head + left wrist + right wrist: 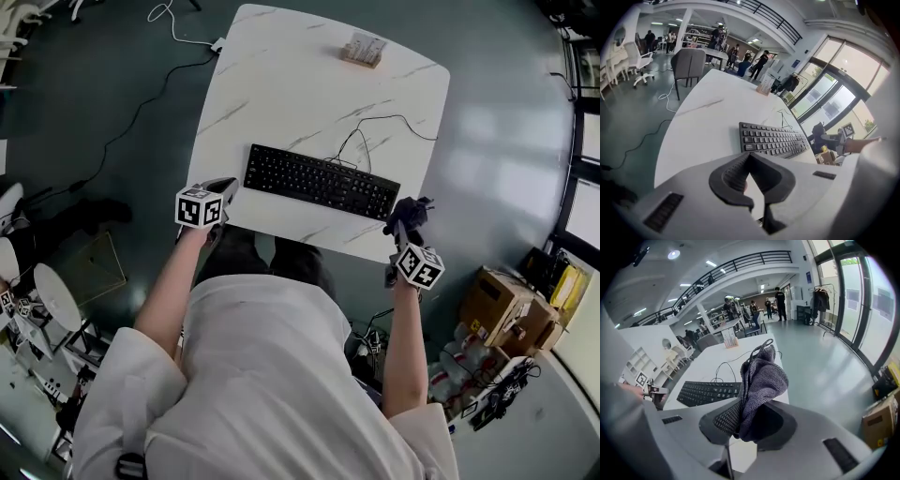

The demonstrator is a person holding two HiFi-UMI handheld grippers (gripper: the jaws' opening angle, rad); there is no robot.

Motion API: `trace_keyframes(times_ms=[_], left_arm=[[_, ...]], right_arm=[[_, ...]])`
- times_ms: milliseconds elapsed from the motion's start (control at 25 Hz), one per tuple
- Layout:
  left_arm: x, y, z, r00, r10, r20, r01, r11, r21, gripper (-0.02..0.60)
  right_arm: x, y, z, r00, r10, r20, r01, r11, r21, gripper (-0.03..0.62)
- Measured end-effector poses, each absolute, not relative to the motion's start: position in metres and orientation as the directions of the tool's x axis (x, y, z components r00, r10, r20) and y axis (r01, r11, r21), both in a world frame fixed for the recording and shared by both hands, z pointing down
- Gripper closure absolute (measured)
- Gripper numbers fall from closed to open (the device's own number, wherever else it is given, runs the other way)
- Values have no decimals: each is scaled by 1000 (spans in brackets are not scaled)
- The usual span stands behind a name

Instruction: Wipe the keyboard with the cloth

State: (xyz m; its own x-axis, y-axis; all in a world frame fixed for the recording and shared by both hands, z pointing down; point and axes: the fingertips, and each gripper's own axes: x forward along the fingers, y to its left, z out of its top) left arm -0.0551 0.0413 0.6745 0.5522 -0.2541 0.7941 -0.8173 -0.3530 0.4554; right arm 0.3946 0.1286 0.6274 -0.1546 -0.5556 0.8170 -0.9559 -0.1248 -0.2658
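A black keyboard (321,181) lies near the front edge of the white marble table (281,84), its cable curling behind it. My left gripper (223,190) hovers at the keyboard's left end, shut with nothing between its jaws. In the left gripper view the keyboard (774,139) sits just ahead and to the right of the left gripper (750,180). My right gripper (405,217) is off the table's front right corner, shut on a bunched grey cloth (411,208). The right gripper view shows the cloth (760,385) clamped in the right gripper (745,420), with the keyboard (708,392) beyond to the left.
A small wooden holder (364,49) stands at the table's far edge. A white cable (173,23) and a black cable run over the floor at left. Cardboard boxes (506,305) sit at right, white equipment (47,305) at left. People and chairs fill the distant background.
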Motion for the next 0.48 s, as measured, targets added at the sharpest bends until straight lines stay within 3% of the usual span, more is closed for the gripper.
trace_keyframes(times_ms=[480], left_arm=[[-58,59,689,560,-209,802,-823,-250,510,574]], right_arm=[[400,140,679,-175,-446,878,-979,-17,-203,496]])
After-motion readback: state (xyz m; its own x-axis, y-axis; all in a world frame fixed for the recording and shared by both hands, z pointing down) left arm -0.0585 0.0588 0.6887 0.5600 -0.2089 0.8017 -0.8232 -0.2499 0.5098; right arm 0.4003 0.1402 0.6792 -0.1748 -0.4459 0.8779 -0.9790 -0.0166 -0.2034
